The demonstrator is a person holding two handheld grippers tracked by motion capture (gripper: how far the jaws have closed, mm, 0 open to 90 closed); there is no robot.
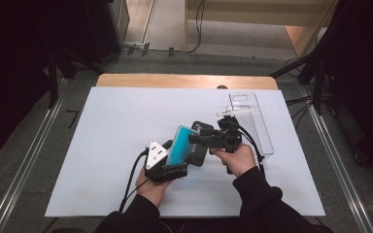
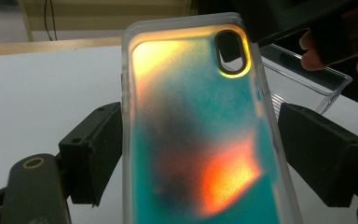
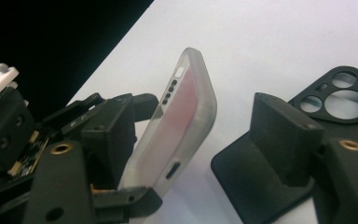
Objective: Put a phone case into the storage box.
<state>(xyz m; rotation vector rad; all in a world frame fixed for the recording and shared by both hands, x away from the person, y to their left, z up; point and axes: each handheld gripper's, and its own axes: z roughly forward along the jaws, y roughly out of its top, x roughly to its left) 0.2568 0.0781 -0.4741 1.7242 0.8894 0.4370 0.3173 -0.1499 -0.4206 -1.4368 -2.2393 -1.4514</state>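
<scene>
Your left hand-held gripper (image 1: 175,162) grasps the iridescent phone case (image 2: 200,140) by its edges — upright over the worktop (image 1: 107,126). Your right hand-held gripper (image 1: 199,141) stands released beside it — jaws apart, not pressing it.

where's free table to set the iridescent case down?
The white mat is bare across its whole left half and along the far edge, bordered by the left gripper and the mat's rim. Bare strip too at the near right, below the clear tray. Crowded at centre-right: iridescent case, right gripper, black case and tray sit close together.

Iridescent phone case (image 2: 200,135) clamped between tongs (image 2: 214,154), white table (image 2: 42,98)
</scene>
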